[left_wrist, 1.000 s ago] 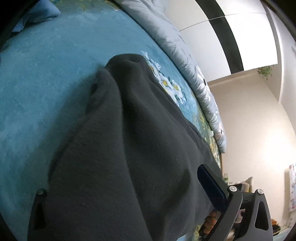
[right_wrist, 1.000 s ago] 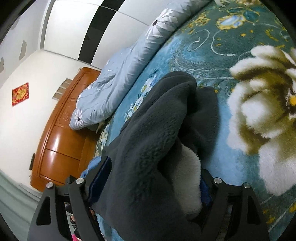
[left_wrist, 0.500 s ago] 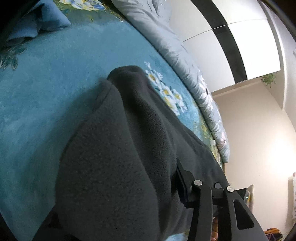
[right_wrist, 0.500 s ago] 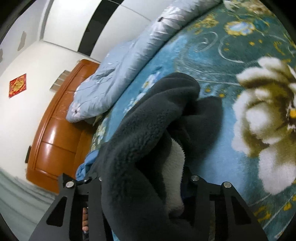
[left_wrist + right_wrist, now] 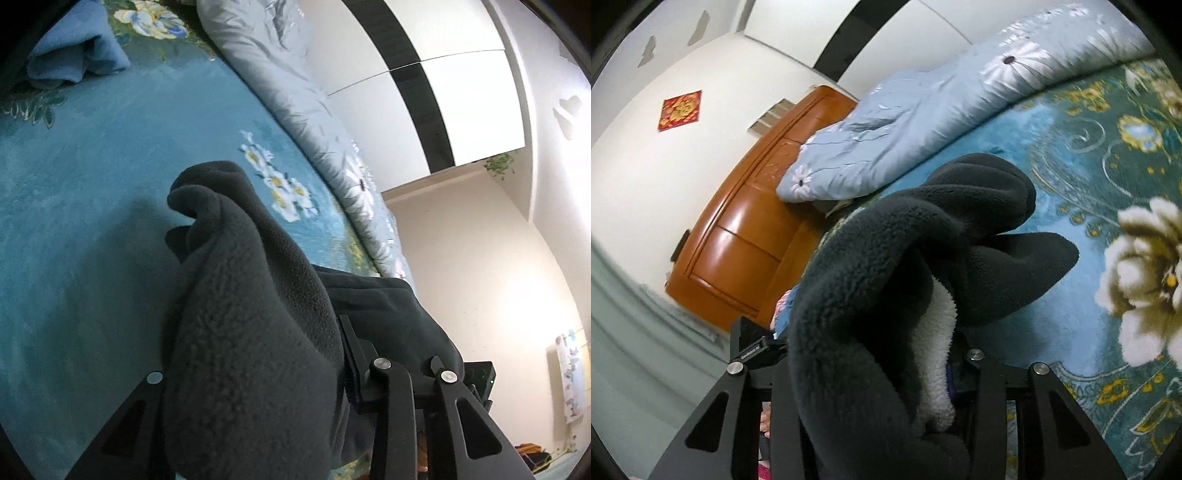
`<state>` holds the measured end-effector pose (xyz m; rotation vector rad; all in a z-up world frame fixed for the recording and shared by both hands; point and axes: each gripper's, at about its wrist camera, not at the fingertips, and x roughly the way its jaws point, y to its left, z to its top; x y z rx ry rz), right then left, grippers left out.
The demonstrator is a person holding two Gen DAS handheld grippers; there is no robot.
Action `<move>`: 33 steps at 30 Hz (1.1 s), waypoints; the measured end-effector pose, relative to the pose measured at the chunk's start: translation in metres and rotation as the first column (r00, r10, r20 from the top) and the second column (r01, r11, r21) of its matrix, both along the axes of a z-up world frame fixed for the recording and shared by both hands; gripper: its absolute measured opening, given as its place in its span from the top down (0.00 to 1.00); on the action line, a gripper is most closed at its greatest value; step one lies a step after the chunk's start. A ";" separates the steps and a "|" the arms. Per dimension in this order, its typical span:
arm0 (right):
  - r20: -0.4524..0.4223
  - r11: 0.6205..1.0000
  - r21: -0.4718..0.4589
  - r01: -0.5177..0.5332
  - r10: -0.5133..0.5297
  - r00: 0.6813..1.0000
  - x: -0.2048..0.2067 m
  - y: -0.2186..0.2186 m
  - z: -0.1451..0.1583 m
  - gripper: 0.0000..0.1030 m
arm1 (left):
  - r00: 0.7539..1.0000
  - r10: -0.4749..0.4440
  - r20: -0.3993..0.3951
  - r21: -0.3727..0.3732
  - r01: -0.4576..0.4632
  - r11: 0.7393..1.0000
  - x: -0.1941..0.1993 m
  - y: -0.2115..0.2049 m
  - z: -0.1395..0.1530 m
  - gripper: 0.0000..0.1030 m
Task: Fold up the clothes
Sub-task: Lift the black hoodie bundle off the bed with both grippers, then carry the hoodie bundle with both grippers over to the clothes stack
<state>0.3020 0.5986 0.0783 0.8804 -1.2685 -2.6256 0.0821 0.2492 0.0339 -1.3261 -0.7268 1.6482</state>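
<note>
A dark grey fleece garment (image 5: 251, 332) with a white fleecy lining (image 5: 934, 354) hangs bunched over a teal flowered bedspread (image 5: 74, 258). My left gripper (image 5: 255, 384) is shut on a thick fold of it, and the cloth hides most of both fingers. My right gripper (image 5: 871, 373) is shut on another edge of the same garment (image 5: 886, 280), lining showing between the jaws. The garment's far end droops onto the bedspread (image 5: 1071, 314) in both views.
A light blue quilt (image 5: 923, 118) lies along the far side of the bed. A folded blue cloth (image 5: 74, 62) lies at the top left of the left wrist view. An orange wooden headboard (image 5: 746, 236) stands beside the bed.
Both grippers closed from open onto the garment and lifted it. The cloth has bunched up between the jaws, and more wall and bedspread show now.
</note>
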 end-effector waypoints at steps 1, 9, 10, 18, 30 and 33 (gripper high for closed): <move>-0.010 1.000 0.006 -0.007 0.007 1.000 0.003 0.001 0.008 0.58 | 1.000 -0.004 -0.006 0.014 0.004 1.000 0.002 0.003 0.008 0.64; -0.138 0.995 0.100 0.022 -0.008 0.990 0.053 0.031 0.104 0.58 | 0.982 -0.097 -0.165 0.121 0.118 0.986 0.021 0.060 0.116 0.64; -0.158 0.993 0.116 0.036 -0.017 0.987 0.063 0.037 0.119 0.58 | 0.976 -0.112 -0.186 0.134 0.138 0.981 0.024 0.070 0.131 0.64; -0.249 0.946 0.242 0.214 -0.153 0.956 0.179 0.105 0.218 0.58 | 0.891 -0.301 -0.340 0.180 0.376 0.909 0.087 0.209 0.234 0.64; -0.232 0.817 0.277 0.506 -0.454 0.860 0.375 0.194 0.211 0.58 | 0.708 -0.523 -0.474 0.112 0.638 0.762 0.236 0.384 0.260 0.64; -0.230 0.783 0.246 0.571 -0.525 0.819 0.421 0.211 0.175 0.58 | 0.687 -0.609 -0.396 0.040 0.675 0.737 0.259 0.415 0.210 0.64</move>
